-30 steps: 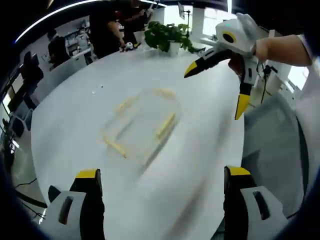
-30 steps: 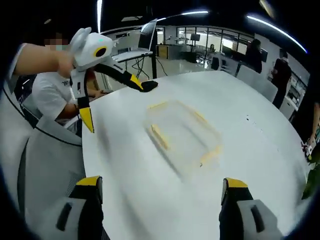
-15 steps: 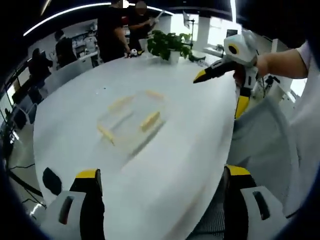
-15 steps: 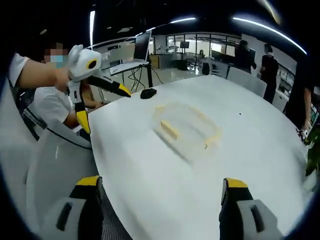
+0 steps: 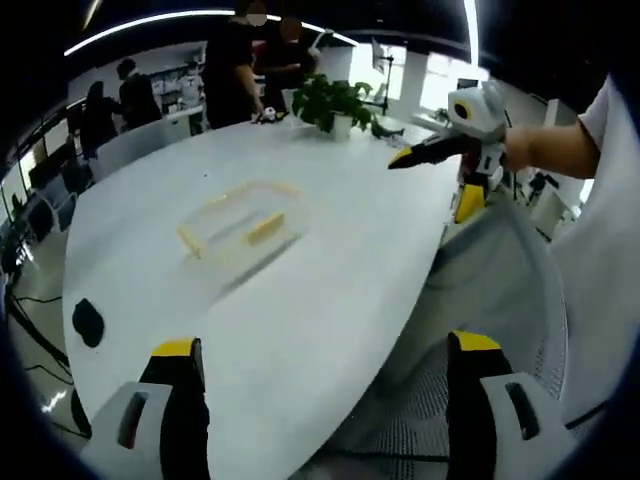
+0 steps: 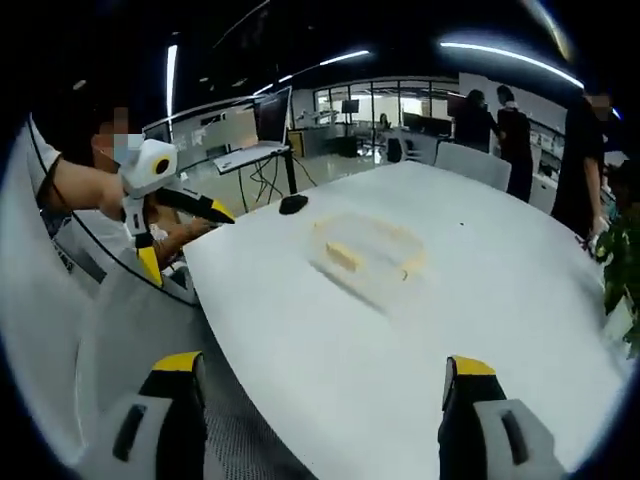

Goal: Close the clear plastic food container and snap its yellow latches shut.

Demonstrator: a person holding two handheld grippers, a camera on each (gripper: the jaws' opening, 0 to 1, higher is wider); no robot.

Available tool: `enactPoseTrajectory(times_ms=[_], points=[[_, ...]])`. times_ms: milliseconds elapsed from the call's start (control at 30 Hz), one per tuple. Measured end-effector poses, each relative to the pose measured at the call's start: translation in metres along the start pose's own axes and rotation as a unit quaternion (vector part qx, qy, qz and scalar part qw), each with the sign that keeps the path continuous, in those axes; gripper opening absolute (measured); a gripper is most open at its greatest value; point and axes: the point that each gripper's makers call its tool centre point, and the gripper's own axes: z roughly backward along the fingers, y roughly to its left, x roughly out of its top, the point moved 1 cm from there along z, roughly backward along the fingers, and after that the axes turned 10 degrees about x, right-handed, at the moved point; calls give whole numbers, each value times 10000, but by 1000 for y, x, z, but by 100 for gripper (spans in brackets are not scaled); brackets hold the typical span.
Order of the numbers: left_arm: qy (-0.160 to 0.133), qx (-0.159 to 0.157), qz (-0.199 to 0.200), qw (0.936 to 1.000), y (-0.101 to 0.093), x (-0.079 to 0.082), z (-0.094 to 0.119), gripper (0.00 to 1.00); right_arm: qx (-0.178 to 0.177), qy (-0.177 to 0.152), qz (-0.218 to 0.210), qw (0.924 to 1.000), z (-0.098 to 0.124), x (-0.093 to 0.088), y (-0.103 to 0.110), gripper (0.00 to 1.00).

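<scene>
A clear plastic food container (image 5: 242,222) with yellow latches lies flat on the white table (image 5: 330,290), well ahead of my left gripper (image 5: 325,362). That gripper's jaws stand wide apart with nothing between them. In the right gripper view the same container (image 6: 368,250) sits mid-table, far from my right gripper (image 6: 325,372), also open and holding nothing. The right gripper (image 5: 440,170) appears at the upper right of the left gripper view, off the table's edge, jaws spread. The left gripper (image 6: 175,225) appears at the left of the right gripper view, likewise spread.
A potted plant (image 5: 335,98) stands at the table's far end, with people behind it. A black mouse (image 5: 88,322) lies near the table's rim, also seen as the mouse (image 6: 293,204). A grey mesh chair (image 5: 480,330) sits beside the table. A laptop (image 6: 262,125) rests on a desk beyond.
Both views have pulled back from the table, so the container looks smaller and farther away. Both grippers have stayed open and now hang off the table's edge.
</scene>
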Motion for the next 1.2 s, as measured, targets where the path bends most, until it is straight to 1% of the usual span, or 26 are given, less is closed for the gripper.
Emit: enactPoseTrajectory(times_ms=[100, 200, 267, 300, 367, 400, 467, 533, 567, 667, 733, 1200], points=[[-28, 112, 87, 9999, 0, -6, 3, 98, -80, -72, -76, 9999, 5, -5, 5, 99], [-82, 206, 214, 9995, 1, -11, 4, 98, -64, -113, -92, 9999, 7, -10, 14, 99], [-179, 204, 456, 9986, -2, -8, 7, 97, -70, -51, -38, 10000, 7, -15, 17, 99], [-172, 187, 475, 9986, -2, -8, 7, 96, -63, -42, -62, 10000, 8, -18, 18, 99], [-189, 240, 474, 9984, -3, -8, 7, 95, 25, -163, -196, 9997, 9, -20, 22, 99], [-203, 262, 467, 9984, -4, -8, 7, 95, 46, -149, -264, 9995, 10, -24, 23, 99], [-280, 216, 504, 9981, -9, -7, 6, 95, 4, -141, -259, 9996, 10, -27, 25, 99], [-275, 211, 514, 9981, -11, -9, 4, 96, -31, -194, -273, 9994, 10, -27, 27, 99], [-225, 217, 509, 9982, -11, -11, 3, 96, -23, -262, -292, 9992, 10, -26, 28, 99], [-225, 213, 565, 9979, -13, -15, 0, 95, -99, -301, -281, 9991, 12, -25, 26, 99], [-267, 283, 516, 9979, -12, -14, 1, 94, -133, -346, -294, 9989, 12, -24, 25, 99], [-429, 267, 460, 9977, -14, -8, 2, 94, -168, -404, -332, 9985, 13, -23, 24, 99]])
